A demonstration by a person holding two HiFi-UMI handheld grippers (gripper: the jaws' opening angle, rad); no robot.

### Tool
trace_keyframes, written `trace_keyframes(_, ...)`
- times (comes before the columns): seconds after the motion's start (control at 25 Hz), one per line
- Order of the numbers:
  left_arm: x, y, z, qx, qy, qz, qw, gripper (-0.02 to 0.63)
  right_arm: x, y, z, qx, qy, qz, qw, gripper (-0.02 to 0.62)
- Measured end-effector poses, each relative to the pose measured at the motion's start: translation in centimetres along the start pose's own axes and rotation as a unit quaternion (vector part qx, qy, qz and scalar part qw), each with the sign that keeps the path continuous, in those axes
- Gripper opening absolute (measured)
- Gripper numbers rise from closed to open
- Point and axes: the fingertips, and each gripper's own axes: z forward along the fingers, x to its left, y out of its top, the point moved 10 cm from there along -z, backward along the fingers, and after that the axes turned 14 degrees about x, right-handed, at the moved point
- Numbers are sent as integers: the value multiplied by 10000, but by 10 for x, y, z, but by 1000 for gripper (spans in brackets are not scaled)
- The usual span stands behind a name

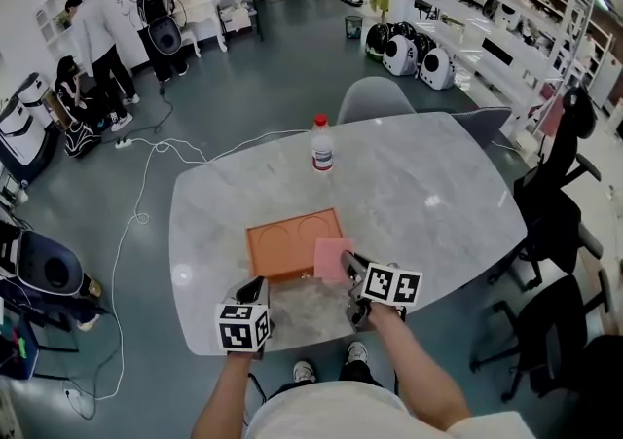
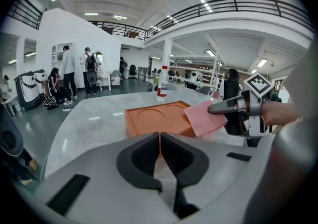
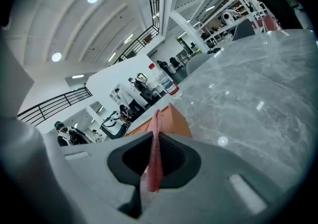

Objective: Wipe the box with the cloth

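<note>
Well, over on the left, the left gripper (image 2: 160, 137) waits near the front edge of the gray table (image 1: 438, 203). Its two jaws are pressed together and nothing is between them. It is not touching anything I can see.

Just past it lies the orange box (image 1: 292, 244). It is flat and low, with two round shapes pressed into its top. It rests on the table, near the person. A water bottle (image 1: 320, 145) stands far behind it, well apart.

At the box's near right corner is the pink cloth (image 2: 203, 117). It hangs over that corner. I cannot tell if it is pressing on the box or only above it.

On the right, the right gripper (image 3: 154, 143) has its jaws squeezed tight on the cloth, and a thin pink edge shows between them.

So I think the cloth is picked up and brought to the box, and that part is done. The wiping looks like it is only at the start. Most of the orange top is left to rub.
</note>
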Motion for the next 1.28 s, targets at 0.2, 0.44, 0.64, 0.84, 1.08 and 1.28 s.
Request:
trace_keyframes(0.2, 13, -6, -5, -1, -55, -1, 10000, 15, 27, -7, 5, 0, 297, -197, 9994, 18)
trace_keyframes(0.44, 31, -18, -13, 5, -135, -8, 9999, 15, 57, -22, 15, 42, 524, -485, 9974, 18)
trace_keyframes(0.64, 50, -31, -20, 3, -228, -11, 9997, 15, 84, -39, 23, 45, 599, -614, 9963, 18)
trace_keyframes(0.84, 59, -40, -19, 4, -328, -14, 9995, 15, 102, -53, 36, 147, 835, -793, 9932, 18)
trace_keyframes(1.08, 72, -49, -23, 42, -313, -89, 9995, 15, 119, -74, 57, 398, 1174, -1030, 9869, 18)
trace_keyframes(1.28, 76, -54, -26, 106, -244, -63, 9996, 15, 127, -92, 82, 602, 1191, -1219, 9835, 18)
